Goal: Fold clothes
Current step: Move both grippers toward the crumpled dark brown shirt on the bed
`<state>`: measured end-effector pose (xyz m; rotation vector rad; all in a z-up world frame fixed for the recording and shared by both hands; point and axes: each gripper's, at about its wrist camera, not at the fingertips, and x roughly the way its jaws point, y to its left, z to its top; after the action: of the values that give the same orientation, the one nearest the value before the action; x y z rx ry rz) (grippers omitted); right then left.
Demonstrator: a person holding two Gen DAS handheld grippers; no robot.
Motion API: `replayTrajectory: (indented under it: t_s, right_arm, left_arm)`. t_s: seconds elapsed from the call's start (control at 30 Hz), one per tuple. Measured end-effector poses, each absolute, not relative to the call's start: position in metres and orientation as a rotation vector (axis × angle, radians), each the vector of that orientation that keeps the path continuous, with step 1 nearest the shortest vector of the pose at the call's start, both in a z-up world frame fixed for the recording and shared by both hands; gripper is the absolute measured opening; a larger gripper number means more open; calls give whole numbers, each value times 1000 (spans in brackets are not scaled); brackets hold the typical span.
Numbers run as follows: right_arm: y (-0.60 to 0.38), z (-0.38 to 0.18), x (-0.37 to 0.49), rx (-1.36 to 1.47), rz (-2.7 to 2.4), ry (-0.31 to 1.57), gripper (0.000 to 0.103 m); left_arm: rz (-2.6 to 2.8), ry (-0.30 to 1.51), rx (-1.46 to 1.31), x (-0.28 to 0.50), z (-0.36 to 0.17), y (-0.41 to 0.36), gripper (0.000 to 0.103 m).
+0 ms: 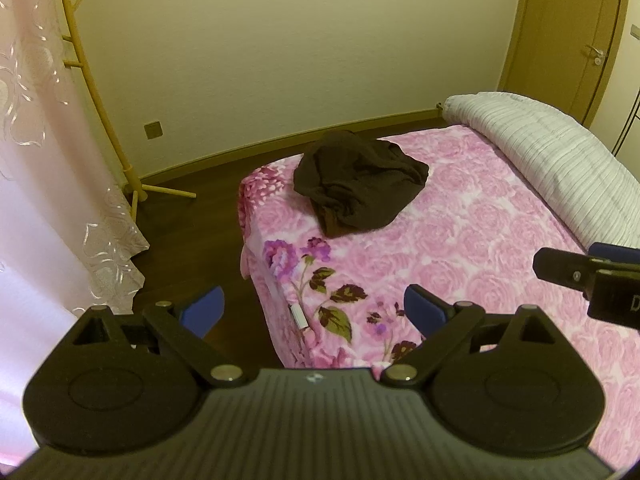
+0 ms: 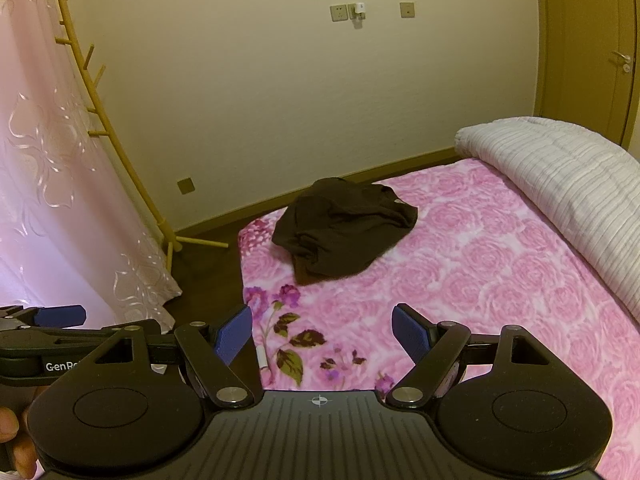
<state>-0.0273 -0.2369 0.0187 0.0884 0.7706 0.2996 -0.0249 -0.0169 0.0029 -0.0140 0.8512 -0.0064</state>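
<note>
A dark brown garment lies crumpled in a heap near the far left corner of the bed; it also shows in the right wrist view. My left gripper is open and empty, held above the bed's near left corner, well short of the garment. My right gripper is open and empty, also above the near part of the bed. The right gripper's finger shows at the right edge of the left wrist view. The left gripper shows at the left edge of the right wrist view.
The bed has a pink floral blanket. A rolled white striped quilt lies along its right side. A wooden coat rack and a pink curtain stand at left over dark floor. A door is at far right.
</note>
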Motion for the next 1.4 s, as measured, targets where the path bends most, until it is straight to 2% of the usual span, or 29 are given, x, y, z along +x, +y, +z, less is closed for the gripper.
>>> replayTrajectory:
  t_s: [0.83,1.17,1.4]
  right_arm:
    - [-255,15,-47,108,351,763,80]
    - [-269,18,-41,112,295,747,80]
    - [-270,9,-9,118,231,765,80]
  left_arm:
    - [39,864,-1,-60,2,-26,96]
    - [3,889,-6,-37,-9,-34,96]
    - [-64,900,-3,13,-23,-33,96]
